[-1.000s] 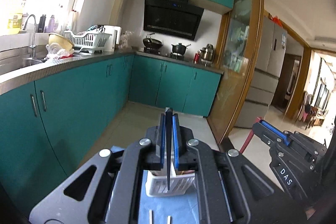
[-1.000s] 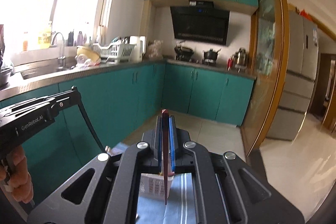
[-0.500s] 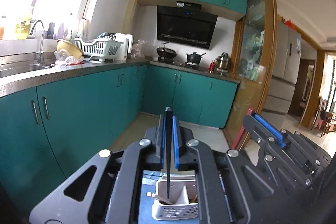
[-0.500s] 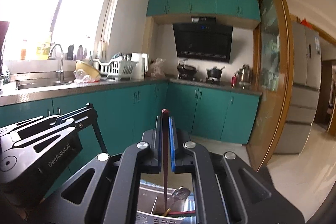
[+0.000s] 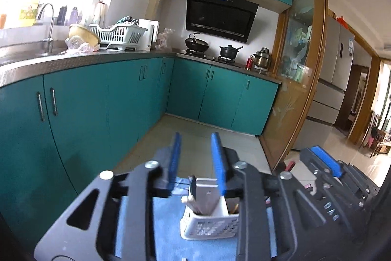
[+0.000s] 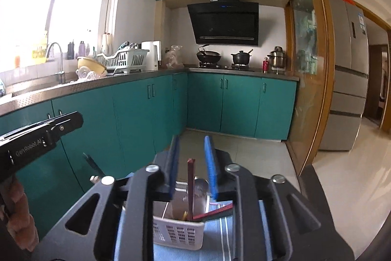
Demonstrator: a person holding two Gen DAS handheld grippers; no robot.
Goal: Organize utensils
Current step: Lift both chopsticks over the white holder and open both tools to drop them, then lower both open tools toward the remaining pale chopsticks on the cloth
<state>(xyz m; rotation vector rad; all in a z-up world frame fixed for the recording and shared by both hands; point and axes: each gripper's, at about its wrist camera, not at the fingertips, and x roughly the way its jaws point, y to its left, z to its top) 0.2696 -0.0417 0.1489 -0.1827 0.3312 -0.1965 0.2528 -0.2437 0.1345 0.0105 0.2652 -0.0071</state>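
Observation:
A white slotted utensil basket (image 5: 207, 226) stands on a blue cloth (image 5: 163, 221) just below both grippers. My left gripper (image 5: 196, 138) hangs over it, its jaws opening. A flat silver utensil with a dark end (image 5: 206, 196) stands in the basket between the blue pads (image 5: 174, 163), free of them. My right gripper (image 6: 191, 138) is over the same basket (image 6: 178, 234), its jaws opening too. A dark red stick (image 6: 190, 185) stands upright between its pads without touching them. A spoon (image 6: 200, 185) and another red stick (image 6: 216, 210) also rest in the basket.
Teal floor cabinets (image 5: 80, 119) run along the left and the back. The counter holds a sink tap (image 5: 48, 23) and a dish rack (image 5: 117, 34). A hand (image 6: 17, 209) holds the left gripper's black housing (image 6: 36, 136). A fridge (image 6: 347, 89) is at the right.
Both grippers sank toward the basket and their jaws parted. The flat silver utensil and the dark red stick, pinched before, now stand loose in the basket.

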